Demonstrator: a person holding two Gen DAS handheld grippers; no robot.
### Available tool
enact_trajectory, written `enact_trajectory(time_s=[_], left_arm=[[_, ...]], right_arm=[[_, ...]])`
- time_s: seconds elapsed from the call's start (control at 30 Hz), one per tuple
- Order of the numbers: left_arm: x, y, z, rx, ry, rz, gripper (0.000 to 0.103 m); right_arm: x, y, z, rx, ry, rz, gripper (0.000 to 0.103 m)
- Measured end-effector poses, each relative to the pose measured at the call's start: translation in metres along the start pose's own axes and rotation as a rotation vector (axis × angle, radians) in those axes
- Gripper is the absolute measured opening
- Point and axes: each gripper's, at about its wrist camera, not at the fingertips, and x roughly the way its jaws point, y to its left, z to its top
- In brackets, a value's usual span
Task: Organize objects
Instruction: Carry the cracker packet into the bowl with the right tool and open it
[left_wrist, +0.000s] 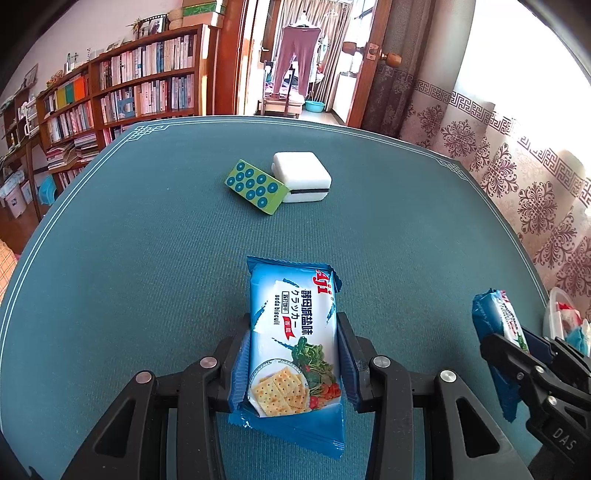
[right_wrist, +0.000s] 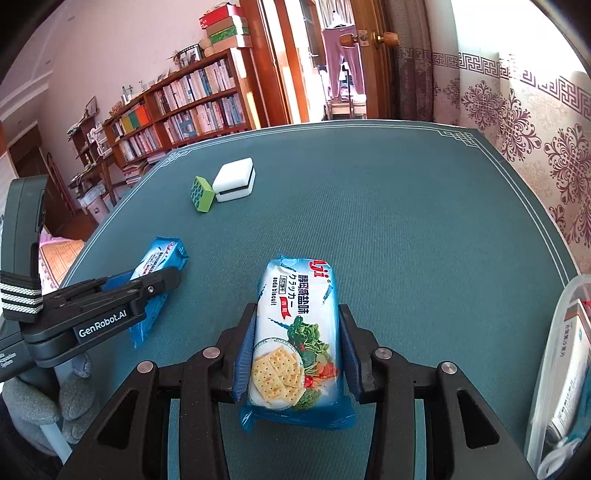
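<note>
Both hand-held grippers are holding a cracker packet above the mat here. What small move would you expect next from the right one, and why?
Probably a short carry to the right, toward the clear plastic bin at the mat's edge. The right hand-held gripper is shut on its soda biscuit packet, lifted off the green mat, and the bin already holds other items, so it looks like the likely drop spot.

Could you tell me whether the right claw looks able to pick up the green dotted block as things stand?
Probably not: the right claw is shut on a blue soda-biscuit packet, though the green dotted block lies unobstructed.
</note>
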Motion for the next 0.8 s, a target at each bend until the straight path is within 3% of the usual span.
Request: enact_trajectory(time_s=[0.43,0.8], left_arm=[[-0.001,-0.012,-0.006,0.034,0.003,-0.008,0.043],[-0.001,-0.018,-0.011,0.054,0.009,-0.006,0.043]], right_arm=[[-0.064,-0.044,-0.008,0.088,-0.094,-0.066,0.042],[-0.098,-0.102,-0.012,0.208,-0.167,-0.211,0.042]])
